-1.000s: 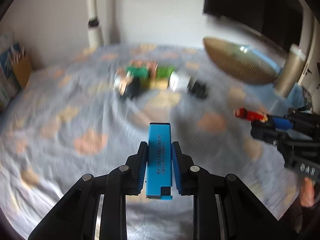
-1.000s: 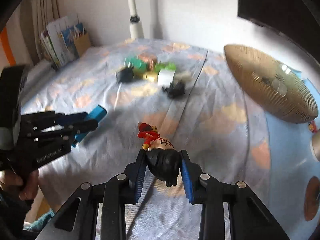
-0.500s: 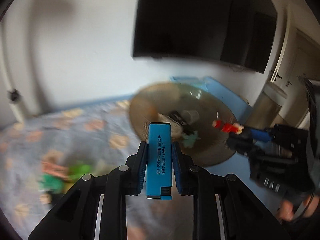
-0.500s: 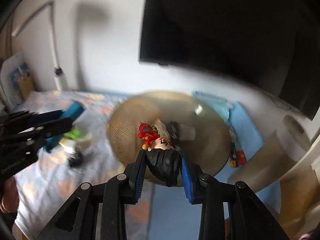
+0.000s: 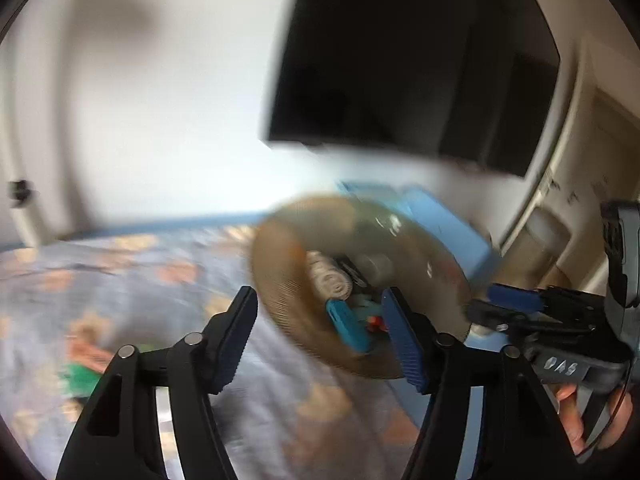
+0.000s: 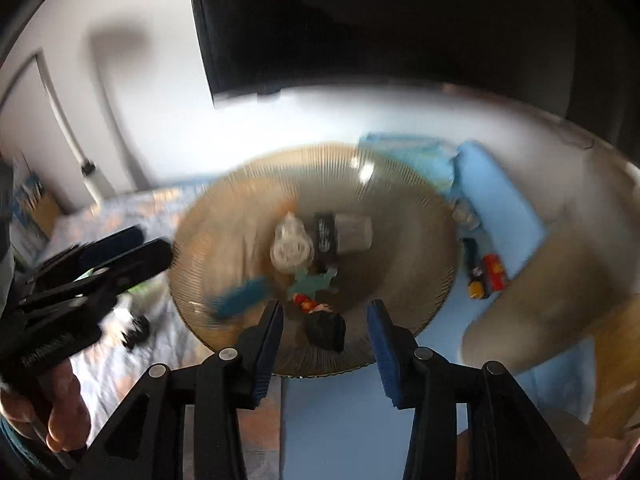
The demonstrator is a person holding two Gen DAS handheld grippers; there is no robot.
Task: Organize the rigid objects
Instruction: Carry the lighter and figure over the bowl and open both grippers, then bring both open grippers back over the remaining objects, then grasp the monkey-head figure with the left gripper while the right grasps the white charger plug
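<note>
Dark wall screen (image 5: 400,64), patterned bedsheet (image 5: 120,280)

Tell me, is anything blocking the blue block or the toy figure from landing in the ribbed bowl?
Nothing visible does. The left gripper and right gripper have just been opening; their pads no longer press the blue block or toy figure, which are already inside the ribbed bowl rim.

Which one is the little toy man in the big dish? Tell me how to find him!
Look for the big round ribbed golden-brown dish on the bed. At its near edge, between the open right gripper's blue fingers, lies a small toy figure. He alone has black hair and a red outfit; the bright blue rectangular block beside him is plain.
</note>
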